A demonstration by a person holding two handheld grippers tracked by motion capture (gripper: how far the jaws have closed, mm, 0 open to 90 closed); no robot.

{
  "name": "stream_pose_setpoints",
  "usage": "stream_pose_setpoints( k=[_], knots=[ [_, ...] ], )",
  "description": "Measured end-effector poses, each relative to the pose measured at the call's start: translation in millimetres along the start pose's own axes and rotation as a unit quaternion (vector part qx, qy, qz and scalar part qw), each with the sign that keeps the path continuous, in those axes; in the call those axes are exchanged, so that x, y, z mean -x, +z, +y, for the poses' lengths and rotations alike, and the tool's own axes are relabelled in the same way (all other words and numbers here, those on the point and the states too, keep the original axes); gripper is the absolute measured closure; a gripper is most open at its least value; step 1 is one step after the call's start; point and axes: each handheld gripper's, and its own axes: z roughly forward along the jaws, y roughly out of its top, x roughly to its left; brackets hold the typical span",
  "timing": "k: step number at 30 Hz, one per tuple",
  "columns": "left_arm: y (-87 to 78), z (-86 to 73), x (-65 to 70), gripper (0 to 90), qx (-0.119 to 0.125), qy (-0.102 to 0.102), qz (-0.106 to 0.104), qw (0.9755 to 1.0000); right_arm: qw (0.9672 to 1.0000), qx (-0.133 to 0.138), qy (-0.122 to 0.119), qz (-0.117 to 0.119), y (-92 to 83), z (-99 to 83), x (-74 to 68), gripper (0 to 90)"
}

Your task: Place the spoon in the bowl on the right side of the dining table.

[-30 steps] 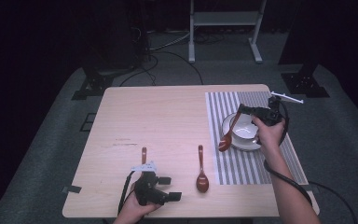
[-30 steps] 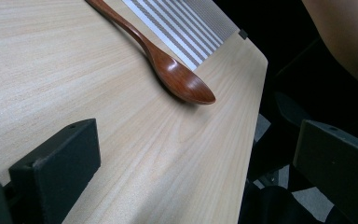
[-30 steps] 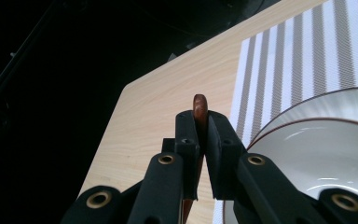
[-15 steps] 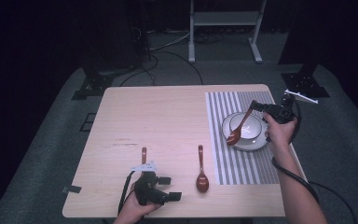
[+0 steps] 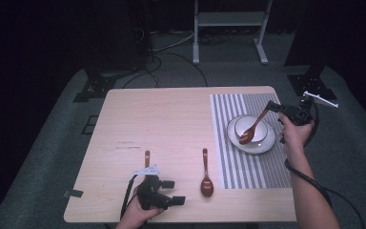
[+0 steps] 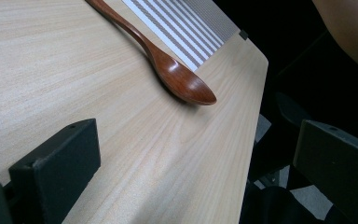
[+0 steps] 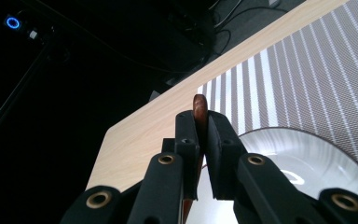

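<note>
1. A wooden spoon (image 5: 253, 129) is held by its handle end over the white bowl (image 5: 263, 138); its scoop is lowered into the bowl's hollow, though whether it touches cannot be told; its long axis slants from the scoop up and away toward the far right of the bowl.
2. The right gripper (image 5: 272, 106) is closed on that handle; in the right gripper view the handle tip (image 7: 199, 108) is seen pinched between the two jaws, which stand almost together; the right hand (image 5: 295, 133) is just right of the bowl.
3. The bowl is set on a plate (image 5: 233, 139), which lies on the striped mat (image 5: 228, 107).
4. A second spoon (image 5: 206, 174) lies left of the mat, near-left of the bowl, scoop toward the person, long axis running away from the person.
5. A third spoon (image 5: 147, 157) lies farther left of the bowl, partly covered by the left gripper (image 5: 174, 192).
6. The left gripper rests on the table (image 5: 162, 119) with jaws wide apart and empty; the second spoon lies just to its right, so the left hand is judged the nearer one for it.
</note>
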Motion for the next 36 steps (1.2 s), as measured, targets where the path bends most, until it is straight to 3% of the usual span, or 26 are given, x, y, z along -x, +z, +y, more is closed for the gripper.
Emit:
stream_pose_setpoints(
  k=[36],
  knots=[
    [-0.6,0.1,-0.4,0.0,0.001,0.001,0.002,1.0000,0.9974,0.045,0.023,-0.051,-14.6,10.6,26.5,83.4]
  ],
)
